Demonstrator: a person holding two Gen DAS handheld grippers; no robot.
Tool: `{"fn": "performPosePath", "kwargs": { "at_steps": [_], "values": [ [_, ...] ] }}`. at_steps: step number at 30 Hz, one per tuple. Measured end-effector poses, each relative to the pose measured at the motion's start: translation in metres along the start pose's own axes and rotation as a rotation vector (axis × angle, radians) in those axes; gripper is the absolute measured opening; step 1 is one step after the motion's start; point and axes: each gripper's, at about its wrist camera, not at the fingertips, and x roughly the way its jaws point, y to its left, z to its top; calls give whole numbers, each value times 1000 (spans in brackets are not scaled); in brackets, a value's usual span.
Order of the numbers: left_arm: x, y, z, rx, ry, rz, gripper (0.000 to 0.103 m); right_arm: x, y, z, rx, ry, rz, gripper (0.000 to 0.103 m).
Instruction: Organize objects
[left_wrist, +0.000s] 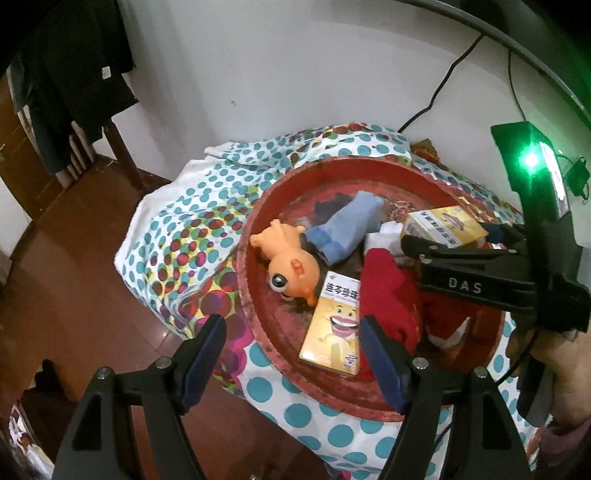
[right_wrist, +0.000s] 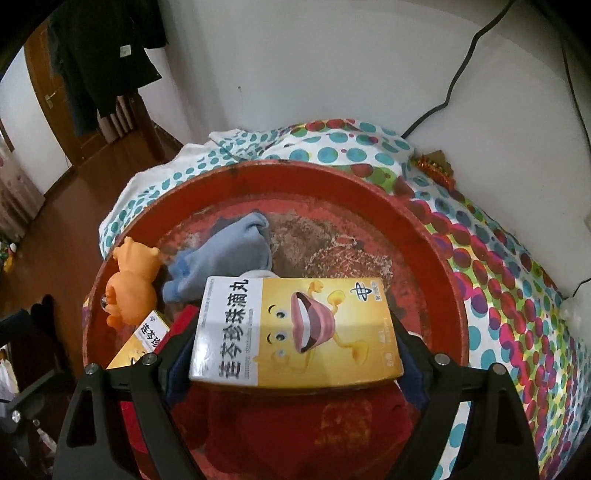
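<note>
— So, biggest thing first: what is everything sitting on?
— A table under a polka-dot cloth (left_wrist: 177, 236), pushed against a white wall. On the cloth sits a round red tray (right_wrist: 236, 177) with a worn, scuffed floor.
— And inside the tray?
— Going down in size: a red garment (left_wrist: 388, 295) at the near side, a pale blue sock (left_wrist: 343, 232) across the middle, an orange rubber toy (left_wrist: 291, 267) with bulging eyes by the left rim, and a bit of white cloth (left_wrist: 384, 236) between the sock and the garment.
— The boxes?
— Two yellow medicine boxes. The near box (left_wrist: 334, 325) lies flat in the tray, its top end touching the toy, its right edge against the red garment.
— The other one?
— The held box (right_wrist: 295, 332) is clamped crosswise in the right gripper (right_wrist: 295, 354), one finger on each short end, above the red garment. From the left wrist view that same box (left_wrist: 447, 227) shows at the tray's far right side.
— And the left gripper (left_wrist: 295, 362)?
— Its fingers (left_wrist: 207, 354) stand wide apart, gripping nothing, above the tray's near rim. The right pad sits just beside the near box's edge; whether it touches is unclear.
</note>
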Motion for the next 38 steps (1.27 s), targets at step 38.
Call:
{"fn": "performPosePath", "kwargs": {
  "at_steps": [38],
  "values": [
    [-11,-27,2,59,-3,-16,76,-70,33,-100,47,159,-40,103]
  ]
}}
